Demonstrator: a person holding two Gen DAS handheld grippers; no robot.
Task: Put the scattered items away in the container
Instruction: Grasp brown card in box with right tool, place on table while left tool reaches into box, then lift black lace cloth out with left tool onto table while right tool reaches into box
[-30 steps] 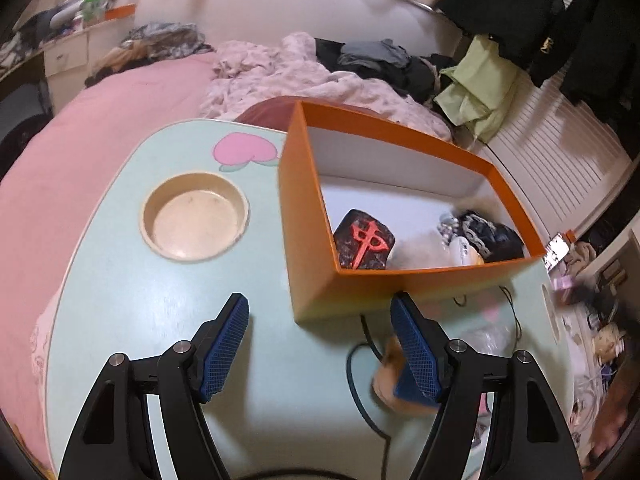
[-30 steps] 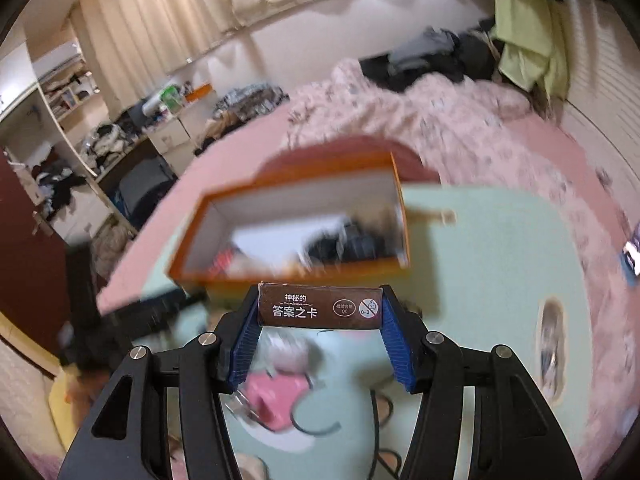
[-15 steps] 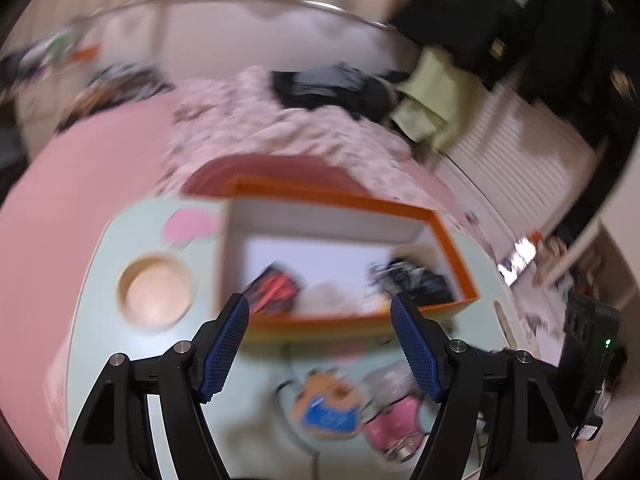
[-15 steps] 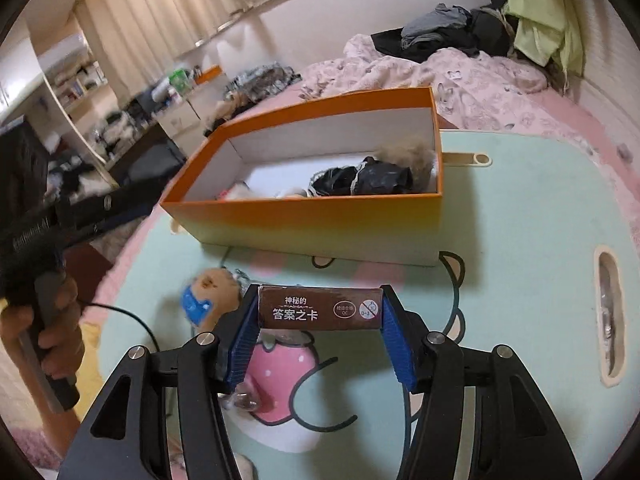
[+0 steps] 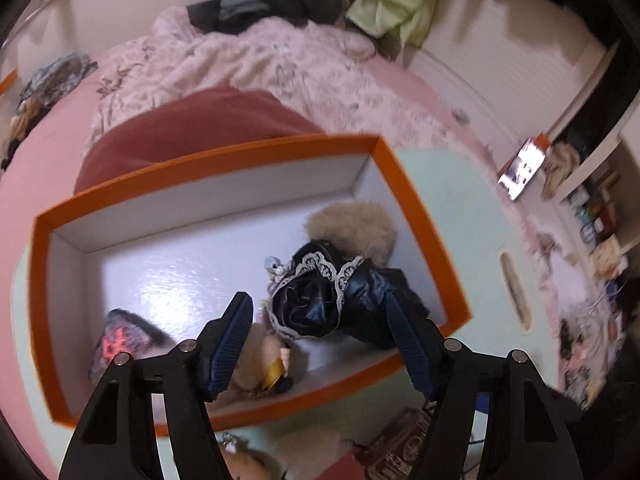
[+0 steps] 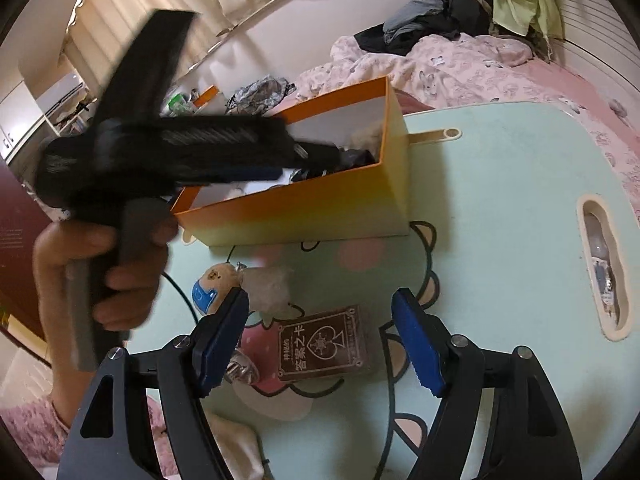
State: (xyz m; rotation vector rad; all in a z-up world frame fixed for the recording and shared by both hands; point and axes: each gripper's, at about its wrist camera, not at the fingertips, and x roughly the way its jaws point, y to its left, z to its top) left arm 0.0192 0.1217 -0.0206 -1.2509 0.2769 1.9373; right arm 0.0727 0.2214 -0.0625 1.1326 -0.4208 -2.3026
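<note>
An orange box point(image 5: 424, 224) with a white inside stands on the pale green table; it also shows in the right wrist view point(image 6: 320, 208). In it lie a black lace-trimmed cloth point(image 5: 332, 296), a beige fur ball point(image 5: 352, 228) and a dark piece with a red mark point(image 5: 120, 340). My left gripper point(image 5: 320, 336) is open and empty, over the box's near side. My right gripper point(image 6: 320, 340) is open above a brown card box point(image 6: 324, 344) lying on the table. A small bear keychain point(image 6: 212, 284) and a clear wrapper point(image 6: 268, 288) lie left of the card box.
The left hand-held gripper body point(image 6: 160, 152) reaches over the box in the right wrist view. A black cable point(image 6: 184, 296) runs over the table's left part. A slot handle point(image 6: 600, 272) is cut in the table's right side. A pink bed point(image 5: 260, 64) lies behind.
My right gripper has opened and the brown card box now lies on the table. My left gripper has moved forward and up over the orange box.
</note>
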